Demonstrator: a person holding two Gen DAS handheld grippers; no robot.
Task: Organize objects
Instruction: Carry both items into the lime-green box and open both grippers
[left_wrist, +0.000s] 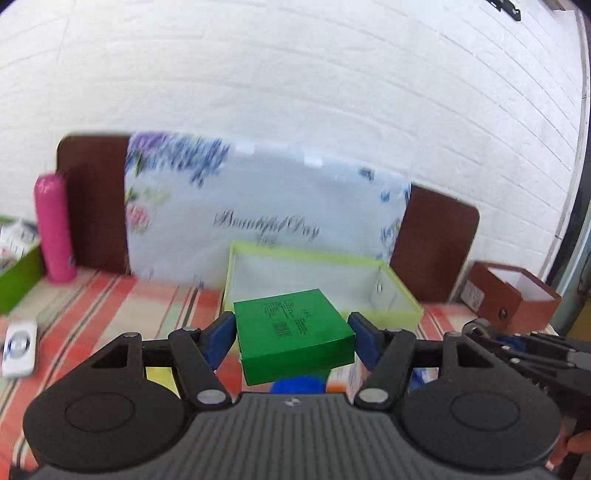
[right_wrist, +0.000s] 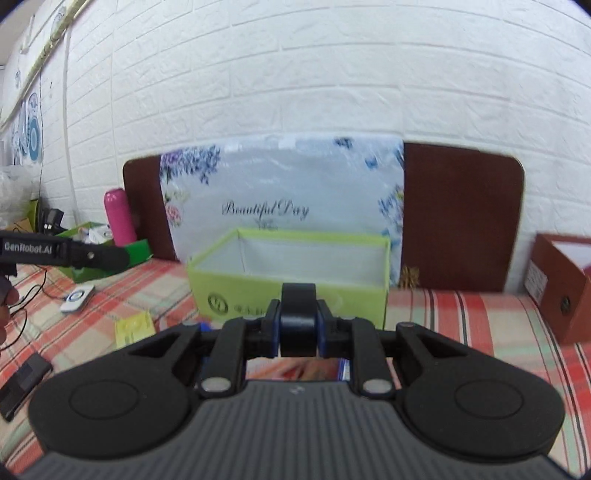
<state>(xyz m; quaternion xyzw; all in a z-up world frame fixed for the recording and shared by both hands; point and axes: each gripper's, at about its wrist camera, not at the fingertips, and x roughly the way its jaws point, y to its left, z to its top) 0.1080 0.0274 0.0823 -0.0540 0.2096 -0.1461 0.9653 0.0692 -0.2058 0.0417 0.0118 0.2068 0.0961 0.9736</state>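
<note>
Green box (left_wrist: 291, 332), flat and printed with small dark text on its lid, sits clamped between the blue pads of the left gripper (left_wrist: 291, 330), raised above a striped red-and-white cloth (left_wrist: 110, 302). Both pads press against the box's opposite sides. Just behind it stands an open lime-green bin (left_wrist: 400, 295) with a pale lining; the part of its inside that shows holds nothing. In the right wrist view the same bin faces the camera, a round logo on its front wall.

Right gripper (right_wrist: 298, 328) is closed on a small black object (right_wrist: 298, 295) that rises above its fingertips; what the object is cannot be told.

Against the white brick wall (left_wrist: 295, 74) leans a floral bag (left_wrist: 258, 206) lettered "Beautiful Day", in front of a dark brown headboard (left_wrist: 436, 240). A pink bottle (left_wrist: 53, 229) stands upright at the left, beside a darker green tray (left_wrist: 18, 277) holding white packets too blurred to read. At the far right a brown box (left_wrist: 517, 295) stands open, its white interior partly visible.

A white round-dialled device (left_wrist: 18, 347) lies on the cloth at the left. In the right wrist view a yellow packet (right_wrist: 135, 328) and a flat black device (right_wrist: 22, 384) also lie on the cloth.
</note>
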